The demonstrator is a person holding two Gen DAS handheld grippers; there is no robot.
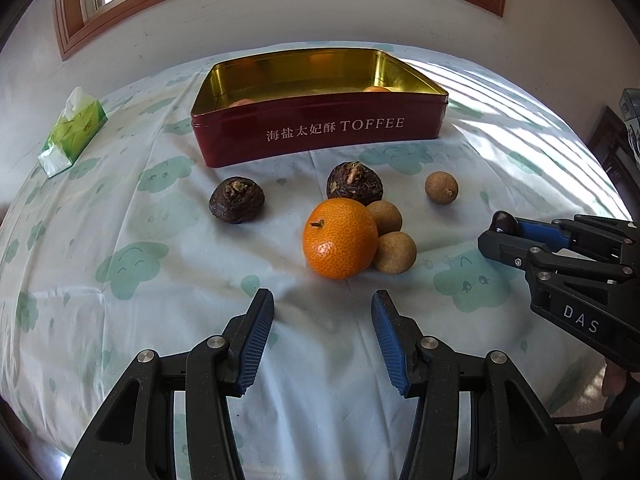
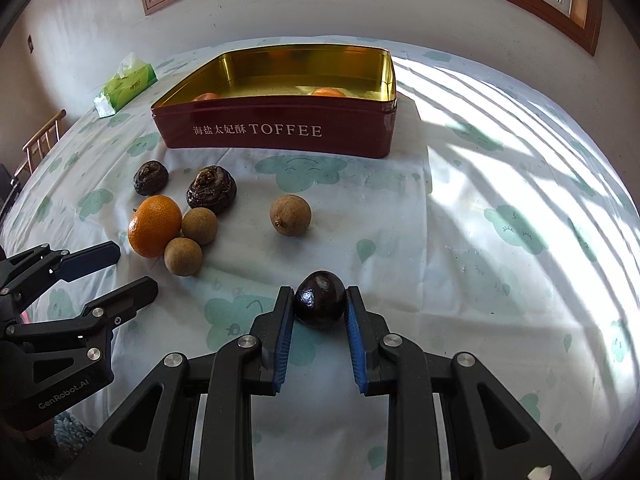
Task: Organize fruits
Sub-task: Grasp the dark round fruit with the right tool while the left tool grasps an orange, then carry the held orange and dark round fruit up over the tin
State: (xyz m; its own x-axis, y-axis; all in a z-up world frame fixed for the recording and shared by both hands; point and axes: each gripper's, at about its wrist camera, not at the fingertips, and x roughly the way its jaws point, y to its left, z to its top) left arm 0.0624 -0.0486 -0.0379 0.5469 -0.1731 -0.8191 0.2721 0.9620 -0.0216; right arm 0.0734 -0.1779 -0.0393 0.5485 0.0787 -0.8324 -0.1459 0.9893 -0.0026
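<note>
My right gripper is shut on a dark glossy chestnut just above the cloth; the left wrist view shows this gripper at the right with the chestnut at its tip. My left gripper is open, nothing between its fingers, just short of an orange. Against the orange lie two longans; a third longan sits apart to the right. Two dark wrinkled water chestnuts rest behind. A red toffee tin at the back holds two oranges.
A green tissue pack lies at the back left of the cloth-covered table. A wooden chair stands beyond the table's left edge. My left gripper shows at the left in the right wrist view. Sunlit cloth stretches to the right.
</note>
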